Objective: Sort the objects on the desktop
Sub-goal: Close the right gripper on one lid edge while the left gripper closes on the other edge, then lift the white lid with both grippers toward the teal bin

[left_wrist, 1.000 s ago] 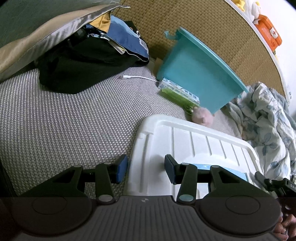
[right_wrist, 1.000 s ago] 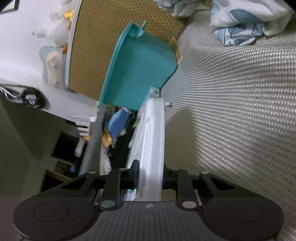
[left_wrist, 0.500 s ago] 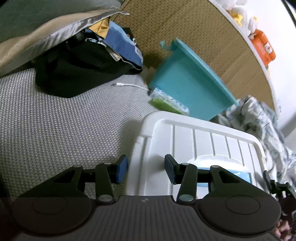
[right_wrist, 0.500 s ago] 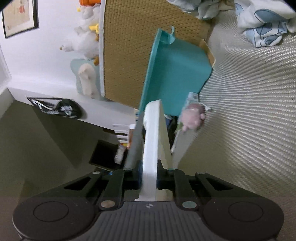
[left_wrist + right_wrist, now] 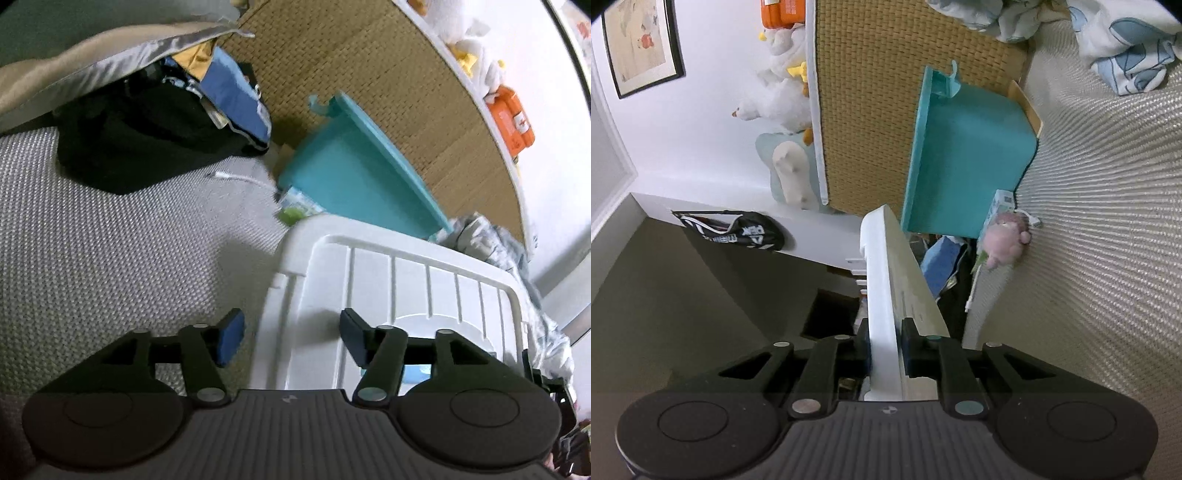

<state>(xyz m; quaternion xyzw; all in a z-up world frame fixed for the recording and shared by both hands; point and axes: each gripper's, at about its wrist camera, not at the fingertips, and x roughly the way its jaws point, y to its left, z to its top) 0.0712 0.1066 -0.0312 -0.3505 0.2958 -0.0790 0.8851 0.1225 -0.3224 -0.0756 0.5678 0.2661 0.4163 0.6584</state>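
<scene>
The white plastic lid (image 5: 388,291) looks like a broad, ribbed, rigid sheet: light for its size, I judge, but smooth enough to slip and apt to swing if pinched at one point, so its thick rim is the place to hold. Left of the lid lies the grey woven mat (image 5: 110,258); the left gripper (image 5: 291,334) stands released, its fingers spread astride the lid's near left rim, one pad over the mat, the other over the ribbed face. Beyond the lid, the teal bin (image 5: 354,177) leans against the wicker panel (image 5: 369,74). At the lid's right edge, the right gripper (image 5: 885,349) is clenched on the rim, the lid (image 5: 886,266) held edge-on, off the mat, with a pink plush toy (image 5: 1004,238) right of it.
</scene>
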